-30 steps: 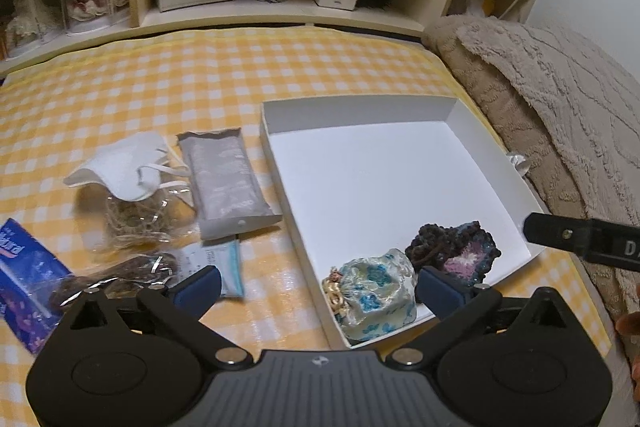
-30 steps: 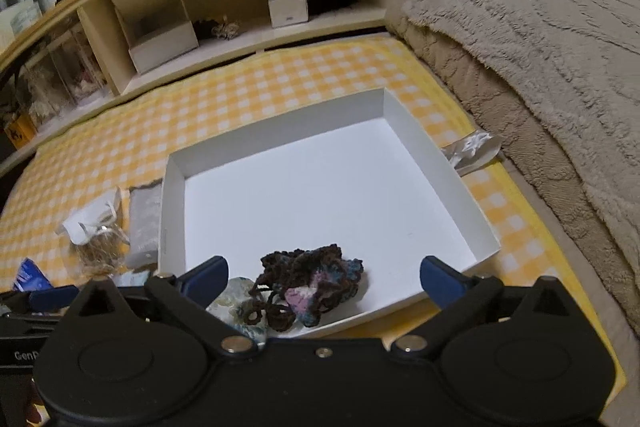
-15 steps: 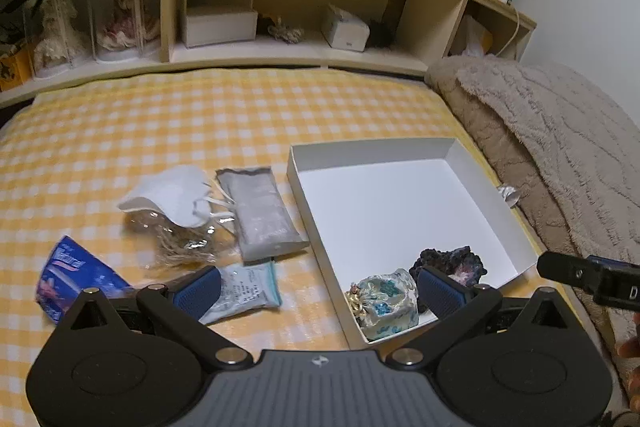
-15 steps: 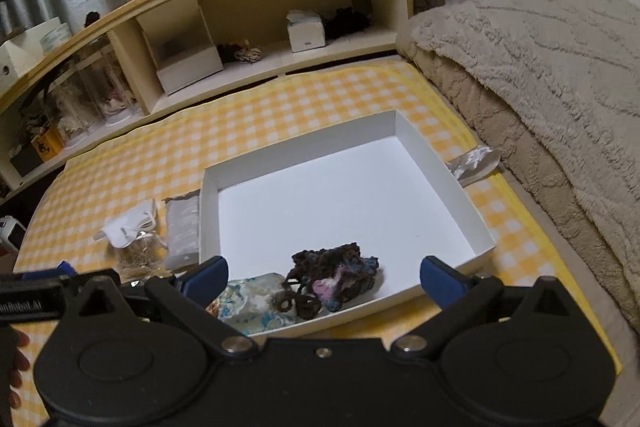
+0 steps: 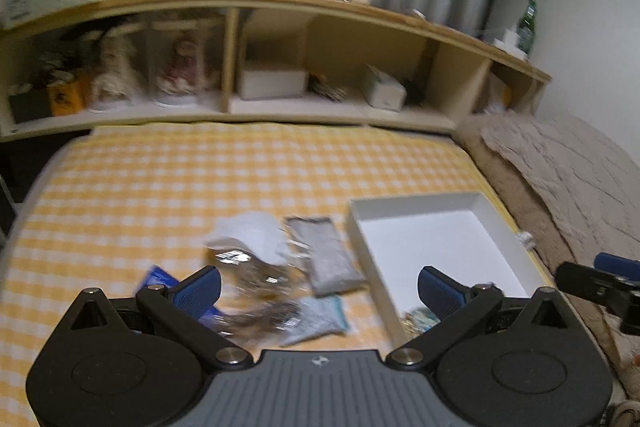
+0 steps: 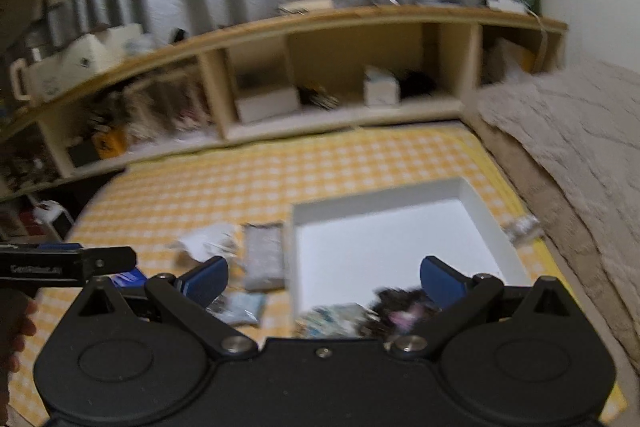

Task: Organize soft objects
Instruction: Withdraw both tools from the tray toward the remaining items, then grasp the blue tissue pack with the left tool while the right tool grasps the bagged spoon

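Observation:
A white box point(image 5: 428, 239) sits on the yellow checked cover, also in the right wrist view point(image 6: 384, 247). Inside its near end lie a floral pouch point(image 6: 336, 315) and a dark crocheted piece point(image 6: 400, 307). Left of the box lie a white mask point(image 5: 252, 235), a grey packet point(image 5: 324, 255), a pale blue packet point(image 5: 320, 319), a clear bag point(image 5: 248, 275) and a blue packet point(image 5: 160, 279). My left gripper point(image 5: 316, 291) is open and empty, high above the items. My right gripper point(image 6: 324, 279) is open and empty, above the box's near edge.
A wooden shelf unit point(image 5: 280, 87) with boxes and jars runs along the far side. A beige blanket point(image 5: 560, 179) lies to the right. A small clear wrapper point(image 6: 520, 227) lies by the box's right side.
Both grippers have pulled up and back from the bed, so the box and items look smaller and lower. Both stay open and empty. The views are now blurred.

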### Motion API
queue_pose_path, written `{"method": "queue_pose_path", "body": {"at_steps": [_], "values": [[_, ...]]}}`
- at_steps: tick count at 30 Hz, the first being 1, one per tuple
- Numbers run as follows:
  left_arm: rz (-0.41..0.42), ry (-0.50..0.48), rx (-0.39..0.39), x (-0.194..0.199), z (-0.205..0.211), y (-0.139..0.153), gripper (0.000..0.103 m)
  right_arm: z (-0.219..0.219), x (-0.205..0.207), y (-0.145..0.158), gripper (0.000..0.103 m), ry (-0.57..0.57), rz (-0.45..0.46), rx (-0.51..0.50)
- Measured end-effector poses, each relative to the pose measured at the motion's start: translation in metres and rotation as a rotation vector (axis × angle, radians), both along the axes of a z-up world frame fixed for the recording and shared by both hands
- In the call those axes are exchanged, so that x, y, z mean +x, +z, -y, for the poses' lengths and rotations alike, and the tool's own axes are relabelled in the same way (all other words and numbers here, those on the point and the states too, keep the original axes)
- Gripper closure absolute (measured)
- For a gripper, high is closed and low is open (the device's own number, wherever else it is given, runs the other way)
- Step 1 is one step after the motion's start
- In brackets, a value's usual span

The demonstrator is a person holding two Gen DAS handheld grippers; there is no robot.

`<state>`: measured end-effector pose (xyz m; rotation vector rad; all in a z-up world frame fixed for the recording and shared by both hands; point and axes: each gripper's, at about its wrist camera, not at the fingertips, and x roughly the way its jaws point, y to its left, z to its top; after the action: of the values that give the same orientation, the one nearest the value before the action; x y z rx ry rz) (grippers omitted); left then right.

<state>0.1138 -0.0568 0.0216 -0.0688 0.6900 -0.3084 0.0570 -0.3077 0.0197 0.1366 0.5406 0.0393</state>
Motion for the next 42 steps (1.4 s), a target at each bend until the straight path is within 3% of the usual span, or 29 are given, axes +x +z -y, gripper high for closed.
{"method": "queue_pose_path", "body": {"at_steps": [8, 19, 23, 28, 30, 35, 42], "values": [[0.025, 0.147, 0.021, 0.009, -0.051, -0.010, 0.000, -0.042, 0.010, 0.003, 0.000, 0.086, 0.096, 0.013], [-0.142, 0.355, 0.004, 0.068, -0.095, -0.080, 0.000, -0.067, 0.064, -0.026, 0.000, 0.175, 0.131, 0.036], [-0.231, 0.418, -0.033, 0.086, -0.107, -0.106, 0.000, -0.079, 0.093, -0.048, 0.000, 0.201, 0.066, -0.015], [-0.341, 0.476, -0.080, 0.095, -0.114, -0.132, 0.000, -0.096, 0.134, -0.078, 0.000, 0.253, -0.079, 0.025], [-0.354, 0.492, -0.094, 0.095, -0.116, -0.138, 0.000, -0.105, 0.147, -0.090, 0.000, 0.265, -0.135, 0.031], [-0.389, 0.551, -0.211, 0.101, -0.123, -0.151, 0.000, -0.129, 0.173, -0.123, 0.000, 0.248, -0.251, 0.083], [-0.381, 0.546, -0.162, 0.115, -0.116, -0.168, 0.000, -0.166, 0.182, -0.154, 0.001, 0.290, -0.272, 0.031]]}}
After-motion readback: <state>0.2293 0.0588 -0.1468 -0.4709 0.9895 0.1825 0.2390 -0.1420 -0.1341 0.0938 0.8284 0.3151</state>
